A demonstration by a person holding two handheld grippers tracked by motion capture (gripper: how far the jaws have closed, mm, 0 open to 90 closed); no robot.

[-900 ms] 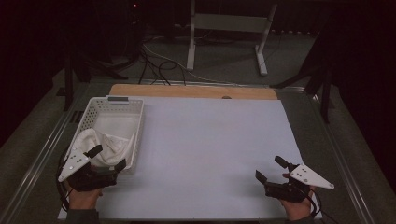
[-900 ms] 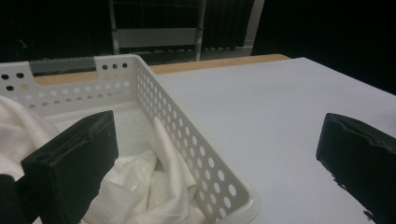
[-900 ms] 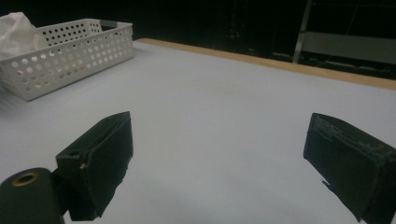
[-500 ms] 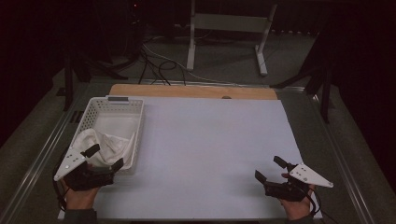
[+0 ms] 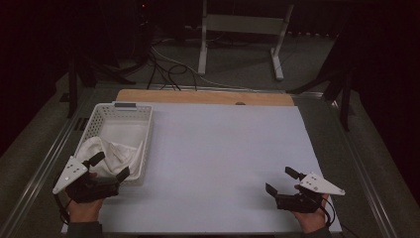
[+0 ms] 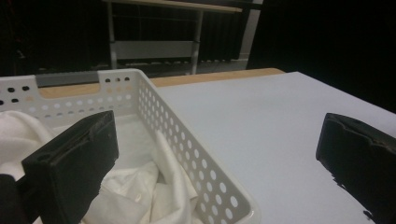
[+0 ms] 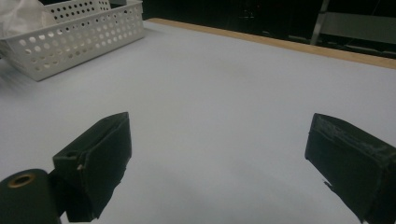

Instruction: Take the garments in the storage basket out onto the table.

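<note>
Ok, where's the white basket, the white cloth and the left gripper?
white basket (image 5: 120, 108), high view, on its far rim.
white cloth (image 5: 110, 154), high view, on the bunched folds inside the basket.
left gripper (image 5: 110, 166), high view, midway between its open fingertips.

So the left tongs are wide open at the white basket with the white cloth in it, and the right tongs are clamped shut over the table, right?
Not quite: the right tongs are open too, as the right gripper view shows. The left tongs, basket and cloth are as you say.

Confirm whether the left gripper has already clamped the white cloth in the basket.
No: the left gripper stands wide open, straddling the basket wall, above the white cloth.
</note>
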